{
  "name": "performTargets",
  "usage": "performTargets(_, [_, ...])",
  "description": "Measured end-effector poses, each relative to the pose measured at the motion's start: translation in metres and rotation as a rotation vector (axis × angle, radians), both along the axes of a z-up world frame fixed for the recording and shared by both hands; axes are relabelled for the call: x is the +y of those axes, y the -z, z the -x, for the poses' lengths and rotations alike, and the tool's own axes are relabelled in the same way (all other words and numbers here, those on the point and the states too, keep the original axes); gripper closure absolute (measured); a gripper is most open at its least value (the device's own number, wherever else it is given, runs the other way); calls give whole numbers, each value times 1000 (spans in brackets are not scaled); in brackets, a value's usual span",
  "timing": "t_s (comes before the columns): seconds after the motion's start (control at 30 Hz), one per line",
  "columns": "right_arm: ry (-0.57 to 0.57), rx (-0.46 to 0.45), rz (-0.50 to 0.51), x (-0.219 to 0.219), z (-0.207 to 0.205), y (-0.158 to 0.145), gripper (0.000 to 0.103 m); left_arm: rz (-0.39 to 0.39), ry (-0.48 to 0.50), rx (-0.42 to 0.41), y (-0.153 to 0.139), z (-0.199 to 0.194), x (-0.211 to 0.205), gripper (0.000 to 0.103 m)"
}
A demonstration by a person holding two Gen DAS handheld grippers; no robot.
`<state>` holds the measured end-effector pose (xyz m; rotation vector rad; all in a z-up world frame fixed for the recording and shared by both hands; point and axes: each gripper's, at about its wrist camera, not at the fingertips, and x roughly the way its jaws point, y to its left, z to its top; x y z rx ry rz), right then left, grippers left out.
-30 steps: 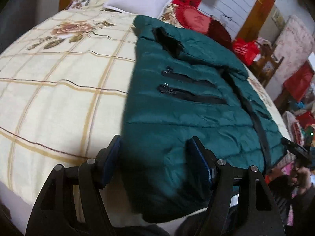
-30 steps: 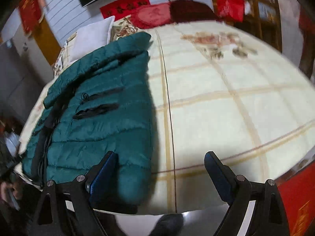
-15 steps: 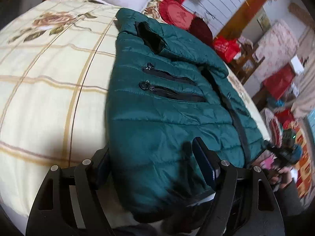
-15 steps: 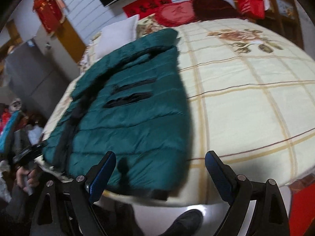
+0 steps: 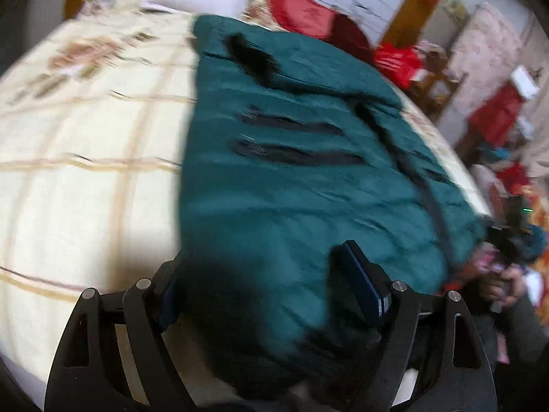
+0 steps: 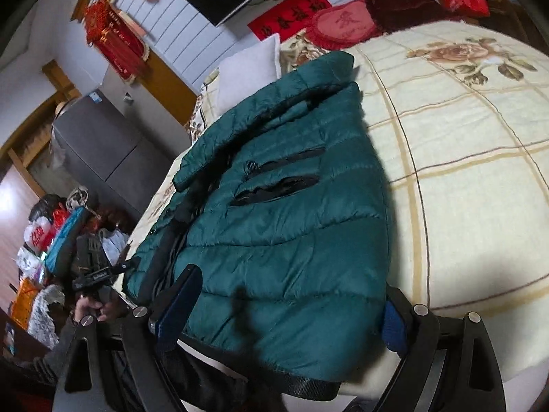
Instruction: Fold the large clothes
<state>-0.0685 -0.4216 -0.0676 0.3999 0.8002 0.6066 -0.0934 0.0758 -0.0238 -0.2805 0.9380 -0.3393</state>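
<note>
Now a dark green quilted jacket (image 6: 284, 213) lies on a bed (image 6: 473, 171) with a cream checked blanket, its hem at six o'clock hanging over the near edge, its collar toward twelve o'clock near a white pillow (image 6: 248, 72). Two black zipped pockets show on its upper panel. The left tool (image 5: 271, 285) has just been opening; its jaws stand spread either side of the hem. The right tool (image 6: 284, 312) also stands spread astride the hem, pinching nothing.
</note>
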Motion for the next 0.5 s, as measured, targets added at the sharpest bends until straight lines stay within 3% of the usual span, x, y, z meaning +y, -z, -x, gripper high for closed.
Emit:
performTargets(0.13, [2, -20, 9, 1, 3, 0, 12, 64, 17, 16, 0, 11, -3, 21])
performTargets(0.33, [16, -33, 20, 4, 4, 1, 10, 147, -55, 19, 0, -1, 12, 21])
performTargets(0.4, [18, -35, 22, 5, 4, 1, 9, 194, -25, 49, 0, 1, 8, 21])
performTargets(0.5, [23, -39, 26, 5, 5, 1, 9, 142, 56, 34, -5, 12, -5, 21])
